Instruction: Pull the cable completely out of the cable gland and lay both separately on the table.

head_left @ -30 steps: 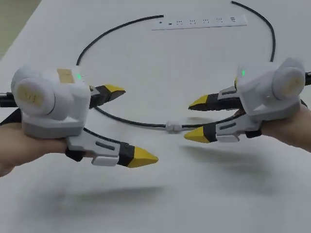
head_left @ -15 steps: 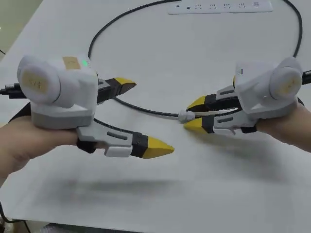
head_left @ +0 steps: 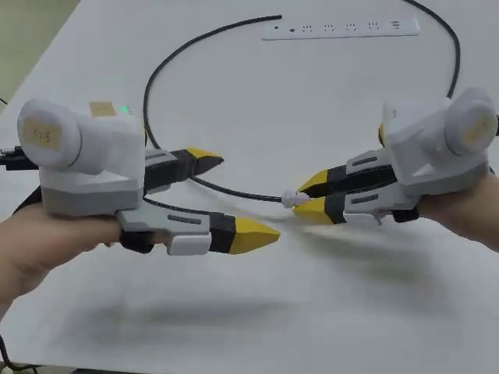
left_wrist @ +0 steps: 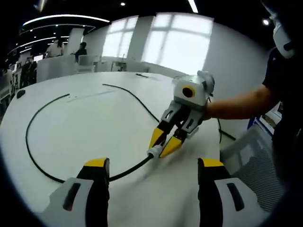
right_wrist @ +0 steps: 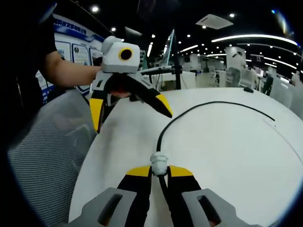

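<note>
Cable gland (head_left: 294, 199), small and white, is sitting at the very tips of the right gripper (head_left: 306, 198) in the head view; we are holding those jaws nearly closed, pinching it over the white table (head_left: 327, 117). The black cable (head_left: 234, 191) is running leftward out of the gland, then looping away toward a power strip (head_left: 343, 29) at the far edge. We are holding the left gripper (head_left: 245, 197) wide open, with nothing in it.

In the left gripper view, our own jaws are standing far apart and the cable (left_wrist: 128, 168) is showing between them. Ahead, the right gripper (left_wrist: 161, 147) is clamping the gland (left_wrist: 152, 152).

In the right gripper view, the jaws are squeezing close around the gland (right_wrist: 159, 163), with the cable (right_wrist: 189, 112) curving off across the table. The left gripper (right_wrist: 132, 122) is gaping open opposite us.
</note>
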